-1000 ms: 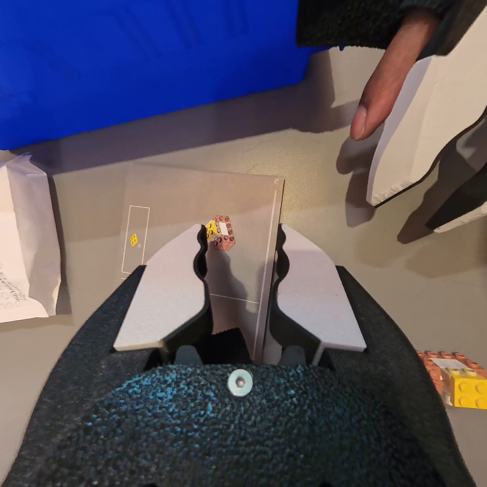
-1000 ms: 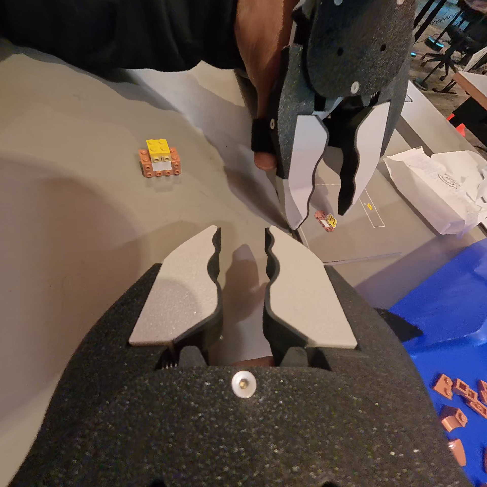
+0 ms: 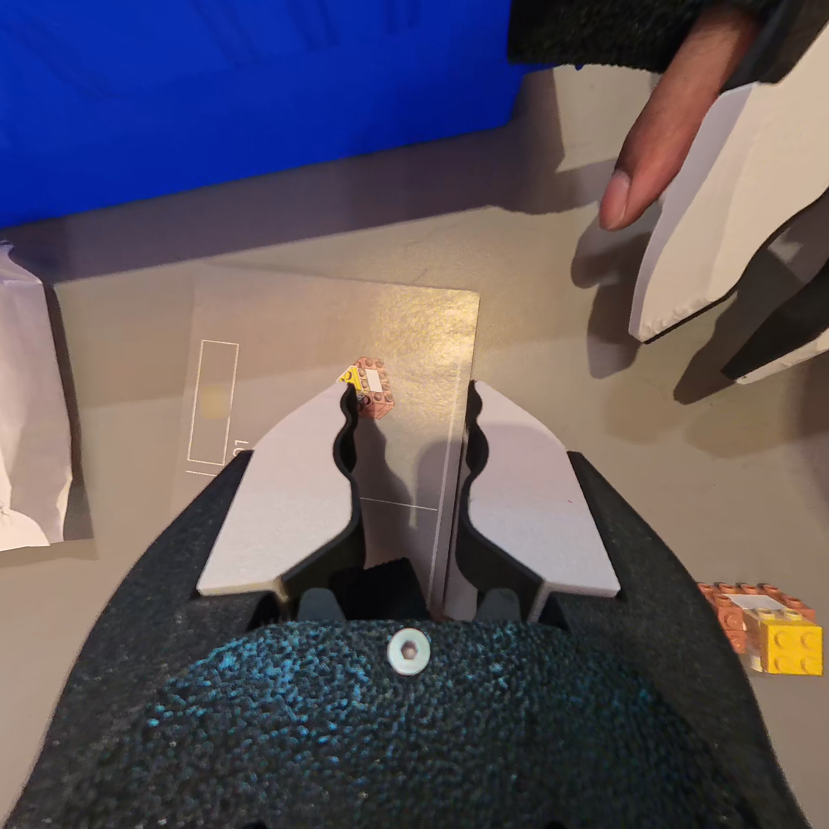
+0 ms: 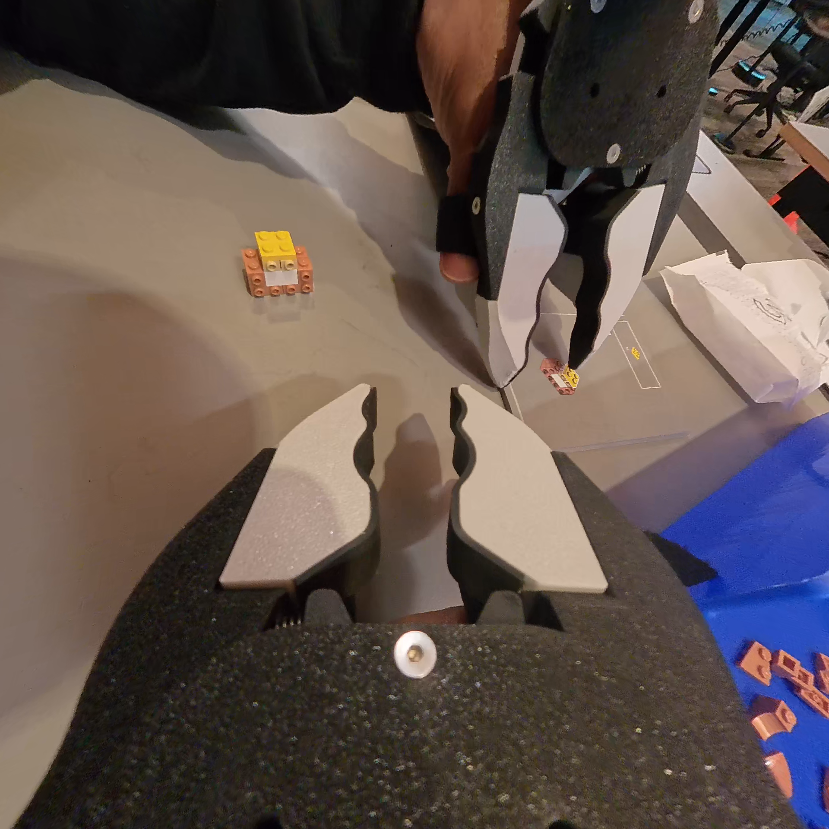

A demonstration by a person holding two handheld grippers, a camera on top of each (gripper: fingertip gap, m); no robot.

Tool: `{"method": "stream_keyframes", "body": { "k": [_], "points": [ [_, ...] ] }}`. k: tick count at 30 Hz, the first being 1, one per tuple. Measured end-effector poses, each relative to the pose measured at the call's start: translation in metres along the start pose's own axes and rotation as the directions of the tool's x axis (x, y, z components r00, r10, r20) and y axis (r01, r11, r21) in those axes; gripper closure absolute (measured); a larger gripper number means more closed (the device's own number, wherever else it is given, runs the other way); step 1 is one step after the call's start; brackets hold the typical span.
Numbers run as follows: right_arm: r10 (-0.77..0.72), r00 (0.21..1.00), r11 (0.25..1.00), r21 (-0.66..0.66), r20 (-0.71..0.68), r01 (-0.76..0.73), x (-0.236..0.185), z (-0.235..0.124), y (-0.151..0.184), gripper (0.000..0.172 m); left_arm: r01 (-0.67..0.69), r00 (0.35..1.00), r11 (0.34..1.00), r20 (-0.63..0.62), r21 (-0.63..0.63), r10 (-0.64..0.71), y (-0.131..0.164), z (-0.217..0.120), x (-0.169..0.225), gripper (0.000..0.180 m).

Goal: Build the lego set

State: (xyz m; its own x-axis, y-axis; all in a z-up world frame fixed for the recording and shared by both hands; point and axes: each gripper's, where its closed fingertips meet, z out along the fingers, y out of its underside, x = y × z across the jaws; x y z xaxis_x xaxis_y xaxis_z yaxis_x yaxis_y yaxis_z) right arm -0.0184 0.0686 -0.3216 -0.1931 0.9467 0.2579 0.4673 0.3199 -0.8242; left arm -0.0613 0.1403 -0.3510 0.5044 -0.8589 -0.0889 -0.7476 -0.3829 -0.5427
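My left gripper (image 3: pixel 406 394) is open and empty. Its tips hang low over a grey printed sheet (image 3: pixel 314 341) lying flat on the table. One fingertip (image 3: pixel 345 390) overlaps a small printed picture of a brown, yellow and white brick model (image 3: pixel 374 388), and the other stands at the sheet's right edge. The real brick model (image 3: pixel 762 628) sits on the table to the right of this gripper. In the right wrist view, my right gripper (image 4: pixel 412 394) is open and empty above bare table. The model (image 4: pixel 277 264) lies ahead to its left, and the left gripper (image 4: pixel 543 372) ahead to its right over the sheet (image 4: pixel 628 412).
A crumpled white paper bag (image 3: pixel 27 403) lies left of the sheet and also shows in the right wrist view (image 4: pixel 753 323). A blue tray (image 4: pixel 762 516) holds several loose brown bricks (image 4: pixel 789 677). A person's hand (image 4: pixel 457 134) grips the left gripper.
My left gripper has come closer to the sheet, so its fingertip now covers part of the printed picture, and its jaws have narrowed slightly. The right gripper has barely moved.
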Motion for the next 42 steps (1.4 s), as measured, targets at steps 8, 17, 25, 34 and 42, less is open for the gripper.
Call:
{"method": "stream_keyframes", "body": {
  "k": [8,17,25,34,42],
  "points": [
    [0.000,1.000,1.000,-0.001,0.001,0.000,0.000,0.000,0.000,0.141,0.020,1.000,1.000,-0.013,0.018,-0.019,-0.002,-0.003,-0.001,0.135],
    [-0.003,1.000,1.000,-0.023,-0.025,0.003,0.003,0.001,0.003,0.142,0.035,0.999,0.999,-0.020,0.024,-0.035,-0.002,-0.005,-0.001,0.136],
    [0.048,0.967,0.989,-0.126,-0.250,-0.081,0.031,0.005,0.017,0.148,0.040,0.999,0.999,-0.014,0.024,-0.040,-0.002,-0.006,-0.002,0.136],
    [-0.014,0.915,0.964,-0.248,-0.404,-0.095,0.050,0.011,0.028,0.158,0.041,0.999,0.999,-0.006,0.022,-0.041,-0.002,-0.007,-0.003,0.137],
    [-0.002,0.910,0.960,-0.256,-0.415,-0.114,0.054,0.012,0.030,0.160,0.041,0.999,0.999,-0.005,0.021,-0.041,-0.002,-0.008,-0.003,0.137]
  ]
}}
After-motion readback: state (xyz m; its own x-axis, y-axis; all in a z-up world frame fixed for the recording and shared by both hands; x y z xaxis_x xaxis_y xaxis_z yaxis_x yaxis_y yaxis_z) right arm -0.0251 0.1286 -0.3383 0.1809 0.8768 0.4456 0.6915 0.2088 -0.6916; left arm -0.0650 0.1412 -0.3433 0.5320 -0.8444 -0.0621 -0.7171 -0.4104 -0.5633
